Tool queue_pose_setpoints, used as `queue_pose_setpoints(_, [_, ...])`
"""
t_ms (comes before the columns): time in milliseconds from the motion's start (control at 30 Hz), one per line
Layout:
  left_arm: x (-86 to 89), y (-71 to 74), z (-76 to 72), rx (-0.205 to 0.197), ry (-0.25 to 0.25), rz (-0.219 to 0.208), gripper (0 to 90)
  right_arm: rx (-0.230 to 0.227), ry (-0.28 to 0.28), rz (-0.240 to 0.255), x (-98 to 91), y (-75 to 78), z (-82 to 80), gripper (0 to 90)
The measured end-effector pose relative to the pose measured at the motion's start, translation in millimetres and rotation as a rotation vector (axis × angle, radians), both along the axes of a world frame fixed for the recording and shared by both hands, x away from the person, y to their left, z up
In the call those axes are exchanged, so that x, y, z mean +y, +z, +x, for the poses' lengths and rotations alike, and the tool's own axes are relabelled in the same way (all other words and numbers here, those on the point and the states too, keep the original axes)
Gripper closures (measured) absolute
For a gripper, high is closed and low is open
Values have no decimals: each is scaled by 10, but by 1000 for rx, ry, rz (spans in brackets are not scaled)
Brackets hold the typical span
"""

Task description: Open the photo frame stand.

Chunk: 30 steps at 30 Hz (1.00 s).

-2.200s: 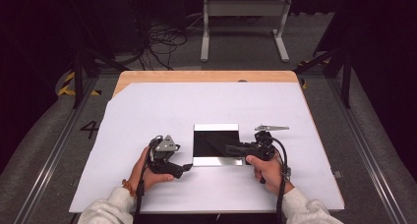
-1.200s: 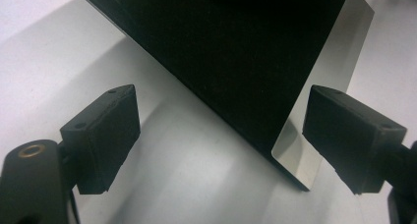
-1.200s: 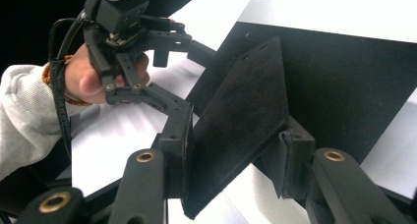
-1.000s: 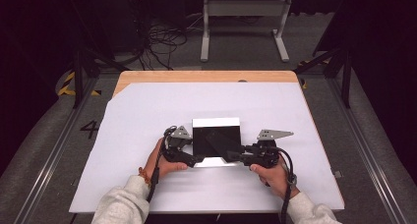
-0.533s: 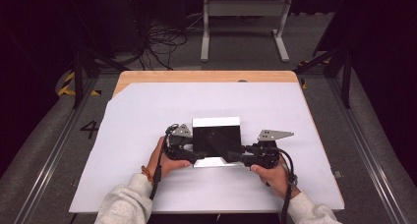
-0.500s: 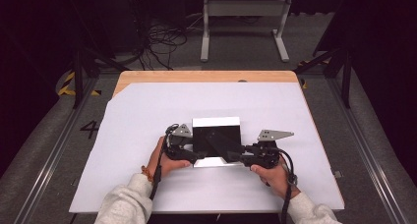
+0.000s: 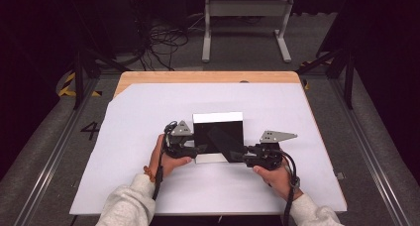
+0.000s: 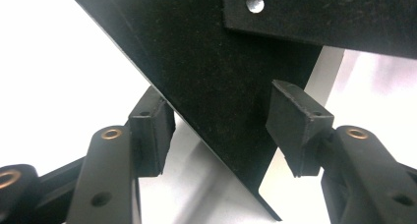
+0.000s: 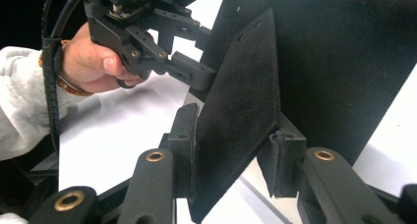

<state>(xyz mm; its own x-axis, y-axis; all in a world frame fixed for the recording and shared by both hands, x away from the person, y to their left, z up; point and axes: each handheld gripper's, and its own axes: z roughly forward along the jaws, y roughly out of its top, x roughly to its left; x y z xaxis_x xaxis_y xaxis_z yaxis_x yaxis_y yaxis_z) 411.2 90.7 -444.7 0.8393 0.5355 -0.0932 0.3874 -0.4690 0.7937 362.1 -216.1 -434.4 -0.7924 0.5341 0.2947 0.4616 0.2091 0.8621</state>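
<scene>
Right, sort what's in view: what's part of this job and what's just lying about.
In the job: black flap; black panel; left gripper; right gripper.
Lying about: floor cables; grey stand; yellow-black tape.

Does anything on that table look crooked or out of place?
Yes. A black flap is lifted and lies slantwise across the flat black board. The right gripper pinches it, while the left gripper straddles the board's corner, its jaws closing.
</scene>
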Motion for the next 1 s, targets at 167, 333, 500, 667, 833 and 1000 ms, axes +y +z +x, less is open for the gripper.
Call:
queue_pose_setpoints(167, [25,28,-9,-26,13,-14,498,-6,0,-7,4,-1,-5,657])
queue_pose_setpoints(333, [52,69,-21,-60,24,-10,538,-14,-5,-24,21,0,-11,673])
queue_pose_setpoints(500, [76,98,-31,-83,32,-10,576,-25,-7,-47,42,-6,-23,688])
queue_pose_setpoints(667, [100,121,-33,-102,37,-13,611,-34,-6,-67,60,-13,-34,699])
queue_pose_setpoints(833, [117,135,-38,-108,31,-15,626,-36,-4,-82,70,-30,-35,704])
queue_pose_setpoints(1000, [131,148,-55,-110,24,-23,641,-41,3,-104,71,-31,-45,696])
